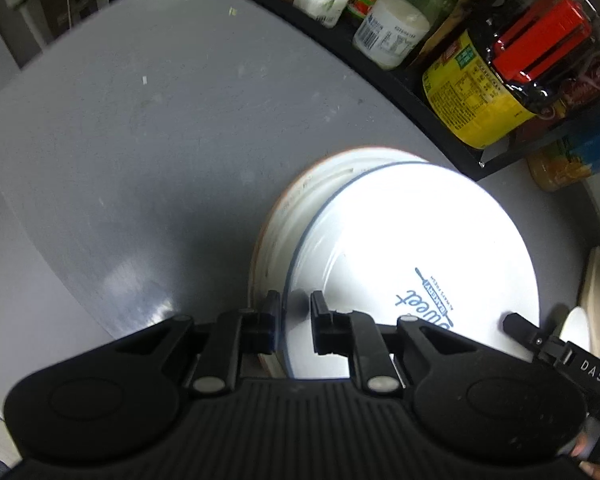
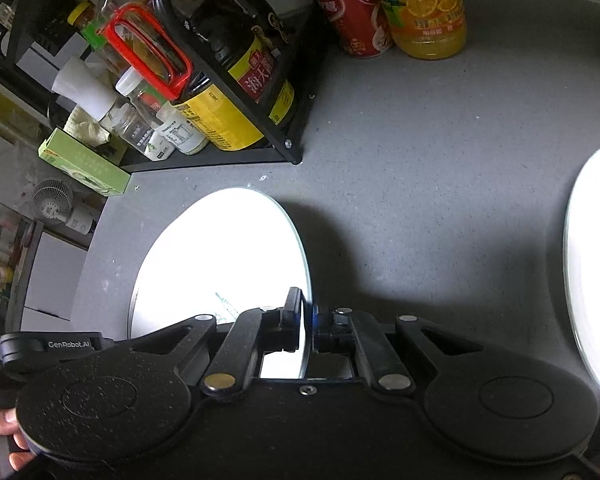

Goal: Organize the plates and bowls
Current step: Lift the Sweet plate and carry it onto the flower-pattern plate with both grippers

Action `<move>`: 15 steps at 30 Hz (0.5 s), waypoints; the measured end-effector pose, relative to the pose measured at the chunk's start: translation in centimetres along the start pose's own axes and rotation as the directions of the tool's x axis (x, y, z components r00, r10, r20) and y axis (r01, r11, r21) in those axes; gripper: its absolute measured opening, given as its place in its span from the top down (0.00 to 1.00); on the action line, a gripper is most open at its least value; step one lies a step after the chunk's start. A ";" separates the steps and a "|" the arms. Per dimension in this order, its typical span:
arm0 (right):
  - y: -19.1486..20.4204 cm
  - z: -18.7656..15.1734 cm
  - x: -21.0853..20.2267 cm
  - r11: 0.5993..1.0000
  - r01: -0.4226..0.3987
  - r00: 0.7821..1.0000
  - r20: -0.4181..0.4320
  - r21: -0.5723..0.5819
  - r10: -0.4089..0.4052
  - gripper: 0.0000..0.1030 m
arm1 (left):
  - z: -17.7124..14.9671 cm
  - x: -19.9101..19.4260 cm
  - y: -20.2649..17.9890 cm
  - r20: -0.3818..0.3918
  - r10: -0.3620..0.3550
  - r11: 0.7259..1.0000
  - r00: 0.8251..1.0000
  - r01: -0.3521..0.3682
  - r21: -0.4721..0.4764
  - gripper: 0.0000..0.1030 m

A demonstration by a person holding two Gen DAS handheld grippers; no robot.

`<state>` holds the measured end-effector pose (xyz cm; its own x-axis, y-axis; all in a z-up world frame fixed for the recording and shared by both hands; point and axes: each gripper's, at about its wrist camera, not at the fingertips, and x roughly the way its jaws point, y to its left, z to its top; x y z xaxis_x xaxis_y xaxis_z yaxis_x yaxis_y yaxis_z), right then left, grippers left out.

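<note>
A white plate with a thin blue rim and blue "Sweet" lettering (image 1: 412, 232) lies over a larger orange-rimmed white plate (image 1: 288, 204) on the grey counter, shifted to the right of it. Whether the two touch I cannot tell. My left gripper (image 1: 296, 320) is shut on the blue-rimmed plate's near left rim, one finger outside the edge and one on top. My right gripper (image 2: 309, 322) is shut on the same plate (image 2: 224, 256) at its right rim, which runs as a thin edge between the pads. The right gripper's fingertip (image 1: 514, 322) shows at that plate's right edge.
A black wire rack (image 2: 288, 148) with sauce bottles and jars stands behind the plates. A red can (image 2: 356, 16) and an orange juice bottle (image 2: 428, 8) stand beside it. Another white dish (image 2: 592, 264) sits to the right. A green box (image 2: 84, 164) lies at the left.
</note>
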<state>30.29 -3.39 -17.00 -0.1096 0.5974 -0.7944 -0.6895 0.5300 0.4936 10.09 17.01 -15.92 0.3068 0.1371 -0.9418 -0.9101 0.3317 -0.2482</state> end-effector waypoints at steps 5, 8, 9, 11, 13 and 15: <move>0.0 -0.3 0.5 1.000 -0.001 1.000 -0.004 0.004 0.001 0.94 | 1.1 -1.5 -0.5 0.031 0.056 0.997 0.998 -0.058 0.054 0.80; 0.0 -0.4 0.9 1.000 -0.003 1.000 -0.006 0.009 0.003 0.94 | 1.4 -2.0 -0.3 0.049 0.087 0.994 0.995 -0.090 0.061 0.67; 0.0 -0.5 1.0 1.000 -0.004 1.000 -0.010 0.011 0.004 0.94 | 1.4 -2.1 -0.2 0.054 0.089 0.994 0.995 -0.092 0.059 0.62; 0.1 -0.6 1.3 1.000 0.001 1.000 -0.017 0.004 -0.001 0.93 | 1.4 -2.3 -0.1 0.053 0.088 0.994 0.995 -0.091 0.058 0.56; 0.3 -0.7 1.7 1.000 -0.005 1.000 -0.024 -0.005 0.005 0.92 | 1.4 -2.3 -0.1 0.047 0.092 0.994 0.995 -0.095 0.060 0.53; 0.5 -0.8 1.9 1.000 -0.006 0.999 -0.035 -0.014 0.006 0.83 | 1.4 -2.3 -0.2 0.048 0.095 0.993 0.994 -0.098 0.059 0.52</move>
<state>29.18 -2.50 -18.53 -0.1385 0.5788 -0.8036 -0.6986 0.5180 0.4935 9.94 17.93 -13.37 0.2321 0.2123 -0.9492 -0.9176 0.3717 -0.1412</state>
